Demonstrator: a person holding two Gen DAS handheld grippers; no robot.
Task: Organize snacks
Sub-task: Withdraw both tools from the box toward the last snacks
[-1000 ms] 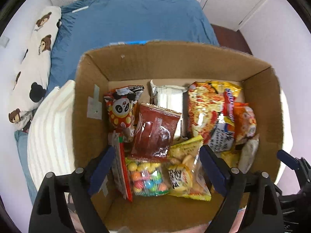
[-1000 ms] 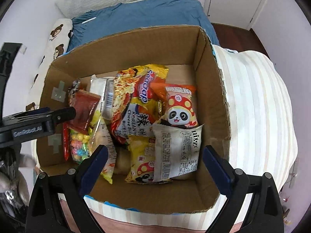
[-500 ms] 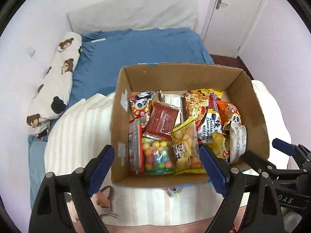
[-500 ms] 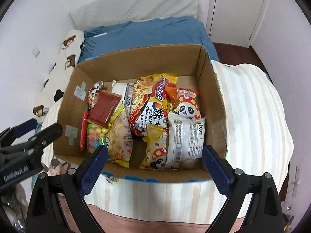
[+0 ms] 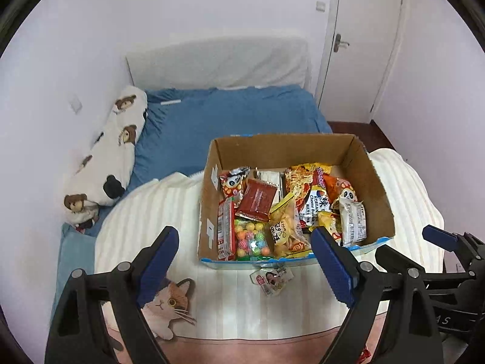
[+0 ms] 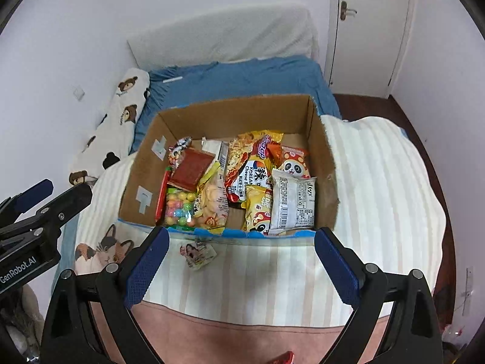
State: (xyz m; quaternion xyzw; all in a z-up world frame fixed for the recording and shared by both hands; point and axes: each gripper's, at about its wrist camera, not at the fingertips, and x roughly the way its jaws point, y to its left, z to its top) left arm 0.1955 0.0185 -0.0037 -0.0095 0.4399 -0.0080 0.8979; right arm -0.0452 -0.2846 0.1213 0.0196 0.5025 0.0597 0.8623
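Note:
An open cardboard box [image 5: 209,194] [image 6: 142,166] full of snack packets stands on a striped blanket. Inside lie a candy-ball bag [image 5: 251,239] [image 6: 178,204], a dark red packet [image 5: 257,198] [image 6: 192,171], a noodle pack [image 5: 315,194] [image 6: 251,170] and a white packet [image 5: 353,220] [image 6: 292,201]. One small packet [image 5: 272,277] [image 6: 198,253] lies on the blanket outside the box's near wall. My left gripper [image 5: 244,261] and my right gripper [image 6: 239,265] are both open and empty, held back above the blanket in front of the box.
The striped blanket [image 5: 157,212] [image 6: 379,182] with a cat print [image 5: 166,303] lies on a blue bed [image 5: 227,121]. A bear-print pillow [image 5: 112,151] lies along the left wall. A white door [image 5: 360,45] is at the back right.
Both grippers have pulled back and up from inside the box; the box now looks smaller and the small packet on the blanket has come into view.

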